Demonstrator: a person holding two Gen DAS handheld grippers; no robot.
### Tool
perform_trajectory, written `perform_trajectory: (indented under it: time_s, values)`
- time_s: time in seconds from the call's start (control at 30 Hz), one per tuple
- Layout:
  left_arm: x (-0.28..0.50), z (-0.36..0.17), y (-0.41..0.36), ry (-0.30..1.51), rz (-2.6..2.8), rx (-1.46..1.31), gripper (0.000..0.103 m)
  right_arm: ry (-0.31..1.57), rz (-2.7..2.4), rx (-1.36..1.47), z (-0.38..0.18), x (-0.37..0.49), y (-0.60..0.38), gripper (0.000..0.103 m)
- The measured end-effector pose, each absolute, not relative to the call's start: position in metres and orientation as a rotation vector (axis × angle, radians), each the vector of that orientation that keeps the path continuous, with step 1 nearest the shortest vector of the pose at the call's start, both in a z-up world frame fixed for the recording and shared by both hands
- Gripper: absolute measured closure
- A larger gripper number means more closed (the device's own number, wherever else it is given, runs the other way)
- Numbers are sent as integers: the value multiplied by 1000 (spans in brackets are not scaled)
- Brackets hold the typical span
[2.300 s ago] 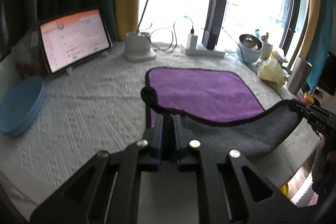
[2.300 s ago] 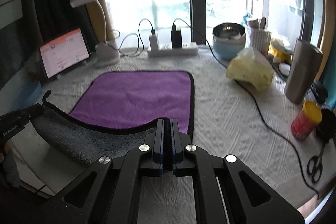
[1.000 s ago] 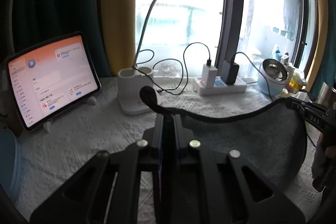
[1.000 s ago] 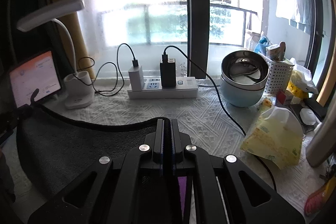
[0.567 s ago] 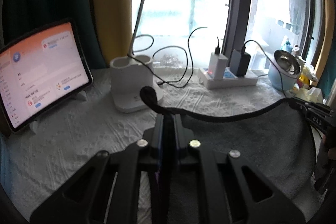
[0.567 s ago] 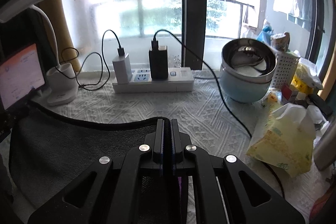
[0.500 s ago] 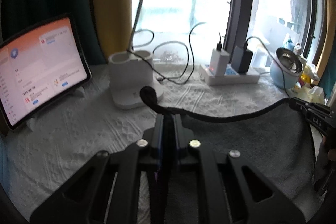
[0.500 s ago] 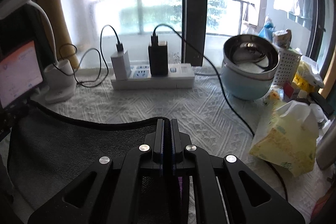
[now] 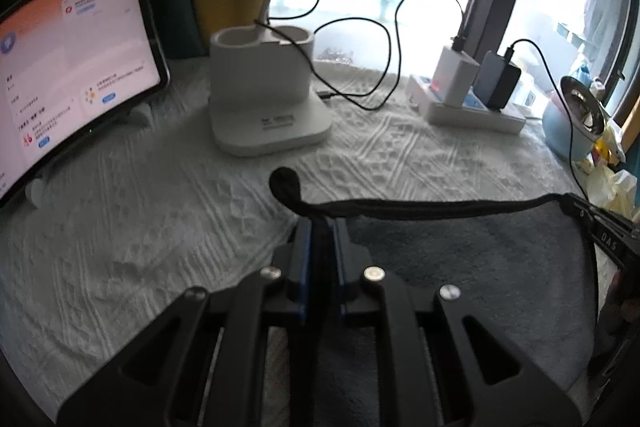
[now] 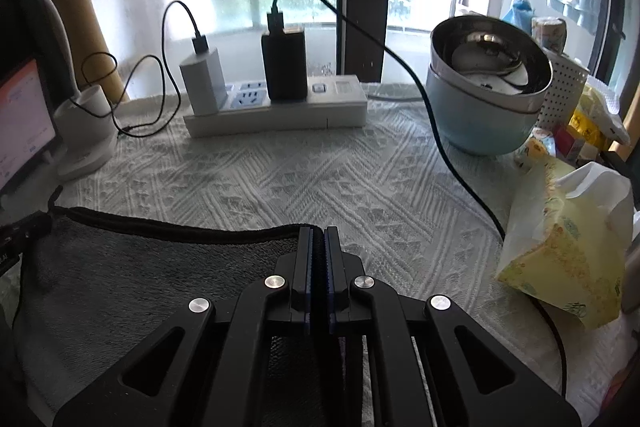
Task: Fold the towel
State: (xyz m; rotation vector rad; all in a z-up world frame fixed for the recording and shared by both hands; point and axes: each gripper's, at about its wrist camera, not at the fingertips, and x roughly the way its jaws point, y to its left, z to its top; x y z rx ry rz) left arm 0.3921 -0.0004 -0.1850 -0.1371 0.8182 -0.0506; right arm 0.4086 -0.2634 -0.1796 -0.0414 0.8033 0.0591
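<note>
The towel (image 9: 460,259) is grey on the side that shows, with a black hem, and lies folded over on the white tablecloth. My left gripper (image 9: 318,227) is shut on its left corner; a hem loop sticks out past the fingers. My right gripper (image 10: 318,233) is shut on the right corner. The towel (image 10: 140,275) spreads to the left of it in the right wrist view. The hem stretches straight between the two grippers, low over the cloth. The right gripper also shows in the left wrist view (image 9: 600,223) at the right edge.
A lamp base (image 9: 264,95) and a lit tablet (image 9: 68,67) stand at the back left. A power strip (image 10: 276,107) with chargers and cables lies straight ahead. A steel bowl in a blue bowl (image 10: 484,83), a tissue pack (image 10: 568,243) and a black cable (image 10: 452,159) are at the right.
Both grippers have carried the towel's near edge forward and down over the purple side, which is now covered. The lamp base and power strip are closer.
</note>
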Motion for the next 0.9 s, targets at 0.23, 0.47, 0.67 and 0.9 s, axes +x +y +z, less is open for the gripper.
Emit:
perform_trajectory:
  time_s: [0.23, 0.47, 0.67, 0.9]
  values:
    - [389, -182, 1, 816, -40, -149, 90, 836, 40, -40, -182, 413, -263, 95]
    - [377, -167, 7, 760, -16, -144, 74, 831, 8, -26, -175, 409, -265, 69]
    - [363, -155, 15, 706, 5, -165, 50, 822, 12, -1, -163, 399, -264, 59]
    - [346, -140, 18, 679, 3, -167, 14, 790, 7, 16, -144, 384, -265, 40]
